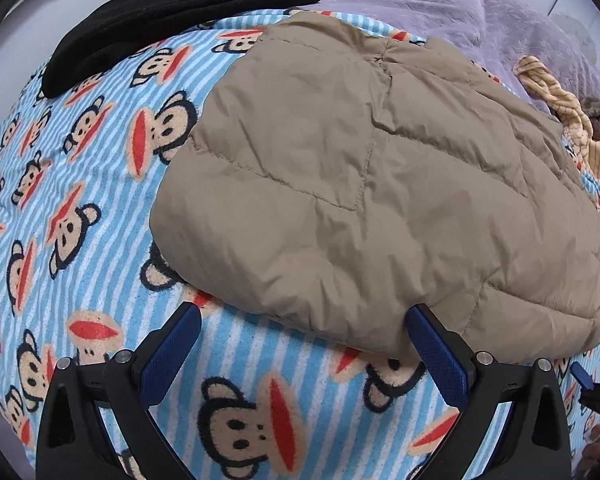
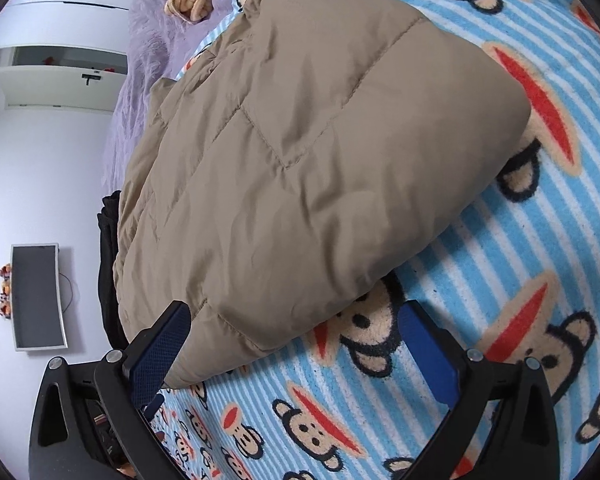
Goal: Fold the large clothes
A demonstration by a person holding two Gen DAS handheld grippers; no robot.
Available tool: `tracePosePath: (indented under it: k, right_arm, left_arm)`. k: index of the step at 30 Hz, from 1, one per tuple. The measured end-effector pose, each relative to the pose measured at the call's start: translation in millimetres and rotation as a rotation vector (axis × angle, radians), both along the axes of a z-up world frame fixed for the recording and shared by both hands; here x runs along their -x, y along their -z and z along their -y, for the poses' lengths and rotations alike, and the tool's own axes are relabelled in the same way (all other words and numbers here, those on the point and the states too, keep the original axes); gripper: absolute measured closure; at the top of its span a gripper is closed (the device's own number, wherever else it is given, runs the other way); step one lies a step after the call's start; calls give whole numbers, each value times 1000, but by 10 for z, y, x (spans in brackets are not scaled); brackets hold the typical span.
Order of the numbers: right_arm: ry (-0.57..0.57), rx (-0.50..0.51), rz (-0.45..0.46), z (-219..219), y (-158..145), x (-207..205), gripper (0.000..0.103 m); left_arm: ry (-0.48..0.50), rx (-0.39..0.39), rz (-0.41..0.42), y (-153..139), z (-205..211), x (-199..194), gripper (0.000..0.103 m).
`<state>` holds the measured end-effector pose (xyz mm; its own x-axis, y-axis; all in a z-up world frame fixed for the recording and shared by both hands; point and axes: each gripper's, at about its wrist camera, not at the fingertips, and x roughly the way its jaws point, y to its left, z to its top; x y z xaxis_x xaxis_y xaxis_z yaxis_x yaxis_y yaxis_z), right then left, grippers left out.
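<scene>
A tan quilted jacket (image 1: 364, 184) lies folded into a thick bundle on a blue striped blanket with monkey faces (image 1: 80, 184). My left gripper (image 1: 304, 320) is open at the bundle's near edge, its right finger touching the fabric, nothing held between the pads. In the right wrist view the same jacket (image 2: 300, 168) fills the middle. My right gripper (image 2: 296, 320) is open around the jacket's near corner, the left finger (image 2: 160, 356) against the fabric, the right finger over the blanket (image 2: 500, 280).
A folded black garment (image 1: 172, 20) lies at the back left on the blanket. A yellow striped garment (image 1: 560, 112) is crumpled at the right, on a purple fleece cover (image 1: 440, 0). Black clothing (image 2: 108, 264) hangs beyond the jacket; a monitor (image 2: 38, 296) stands against the wall.
</scene>
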<state>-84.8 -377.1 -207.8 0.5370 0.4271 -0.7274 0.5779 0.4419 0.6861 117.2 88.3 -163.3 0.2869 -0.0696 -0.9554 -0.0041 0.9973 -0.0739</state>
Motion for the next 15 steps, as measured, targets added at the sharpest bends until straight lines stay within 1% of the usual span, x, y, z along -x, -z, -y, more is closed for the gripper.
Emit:
tracePosePath:
  k: [1,3,6,8,10,13,15]
  right_arm:
    - [8,-9,-1,23,15,-1,0]
    - [26,-37,3,59,51,12,0]
    - [50,-77,13,102,100,32,0]
    - [61,-96,20,128,122,38,0]
    - [67,-117,26,151,156,30,0]
    - [74,-144,35,170,208,-9,0]
    - [77,-158,39,154,226,-63,0]
  left_arm:
    - [-14,21,-3,10,-41,-4,0]
    - [-30,100,-25,49,-131,-11,0]
    - [-84,247,-46,91,-313,-16,0]
    - [-129,314,-51,125,-446,-13,0]
    - [-181,377,-53,169,-580,-13,0]
    - [-225,461,-79,301,-714,-50,0]
    - [-234,489,-96,393,-753,-97,0]
